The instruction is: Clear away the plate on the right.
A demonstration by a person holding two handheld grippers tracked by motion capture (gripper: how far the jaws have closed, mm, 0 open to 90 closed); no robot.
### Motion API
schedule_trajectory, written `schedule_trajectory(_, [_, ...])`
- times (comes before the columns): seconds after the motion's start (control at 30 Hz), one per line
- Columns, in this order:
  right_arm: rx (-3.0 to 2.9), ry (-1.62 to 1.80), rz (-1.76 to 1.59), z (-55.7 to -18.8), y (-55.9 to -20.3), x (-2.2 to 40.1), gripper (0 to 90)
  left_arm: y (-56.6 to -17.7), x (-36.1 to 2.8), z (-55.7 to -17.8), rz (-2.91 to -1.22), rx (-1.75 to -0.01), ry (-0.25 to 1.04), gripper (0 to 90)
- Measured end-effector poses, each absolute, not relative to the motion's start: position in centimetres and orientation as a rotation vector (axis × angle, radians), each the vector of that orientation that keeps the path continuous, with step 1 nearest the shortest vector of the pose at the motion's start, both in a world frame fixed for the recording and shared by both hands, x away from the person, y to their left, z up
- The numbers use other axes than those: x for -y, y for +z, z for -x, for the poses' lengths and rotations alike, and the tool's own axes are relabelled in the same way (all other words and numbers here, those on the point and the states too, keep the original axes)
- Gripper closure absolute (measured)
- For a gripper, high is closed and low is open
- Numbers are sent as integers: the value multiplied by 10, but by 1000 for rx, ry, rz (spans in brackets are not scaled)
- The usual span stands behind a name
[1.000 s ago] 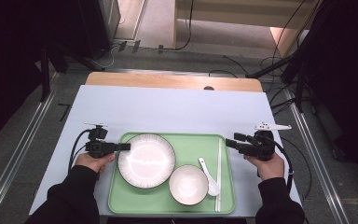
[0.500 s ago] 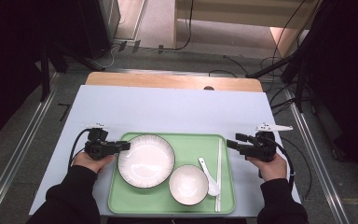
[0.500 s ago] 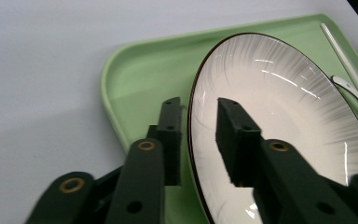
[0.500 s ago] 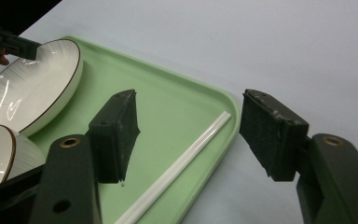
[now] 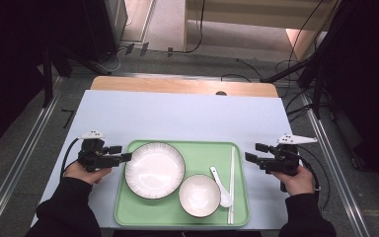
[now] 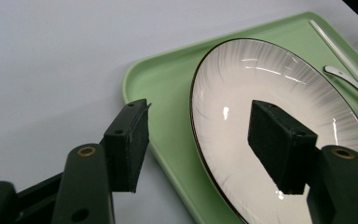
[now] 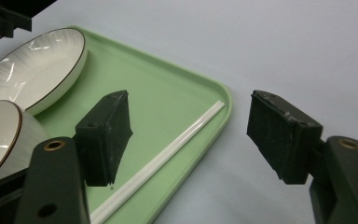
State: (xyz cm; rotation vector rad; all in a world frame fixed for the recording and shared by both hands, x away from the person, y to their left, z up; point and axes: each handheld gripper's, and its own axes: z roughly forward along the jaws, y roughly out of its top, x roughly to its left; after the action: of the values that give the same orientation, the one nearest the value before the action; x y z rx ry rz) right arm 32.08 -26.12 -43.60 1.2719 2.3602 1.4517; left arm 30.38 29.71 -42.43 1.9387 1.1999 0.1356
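Observation:
A green tray (image 5: pixel 197 153) lies at the table's near edge with a white ribbed plate (image 5: pixel 154 170), a white bowl (image 5: pixel 199 195), a white spoon (image 5: pixel 220 186) and white chopsticks (image 5: pixel 232 182) on it. My left gripper (image 5: pixel 123 157) is at the tray's left rim (image 6: pixel 168 79). Its jaws have just been opening and stand open (image 6: pixel 205 140), with the rim and the plate's edge (image 6: pixel 242 79) in the gap, untouched. My right gripper (image 5: pixel 250 154) is at the tray's right rim (image 7: pixel 177 88). Its jaws have also just widened and stand open (image 7: pixel 191 135) astride the rim beside the chopsticks (image 7: pixel 168 154).
The pale table top (image 5: pixel 177 116) stretches bare beyond the tray to a wooden strip (image 5: pixel 182 86) at the far edge. Metal rails run along both sides, and cables lie on the floor behind. A person's forearms come in from the bottom.
The left gripper's jaws have opened off the tray's left rim and the hand has drawn slightly left and up. The right gripper's jaws have widened a little. The tray and dishes have stayed put.

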Motion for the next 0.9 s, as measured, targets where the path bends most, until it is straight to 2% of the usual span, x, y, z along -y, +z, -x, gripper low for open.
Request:
schedule_trajectory(0.37, [-2414, 1421, -1181, -309, -439, 264, 236, -421, -310, -287, -1983, -1089, 219, 294])
schedule_trajectory(0.9, [-2401, 1387, -1159, -297, -441, 279, 236, -422, -327, -272, -2005, -1002, 327, 279])
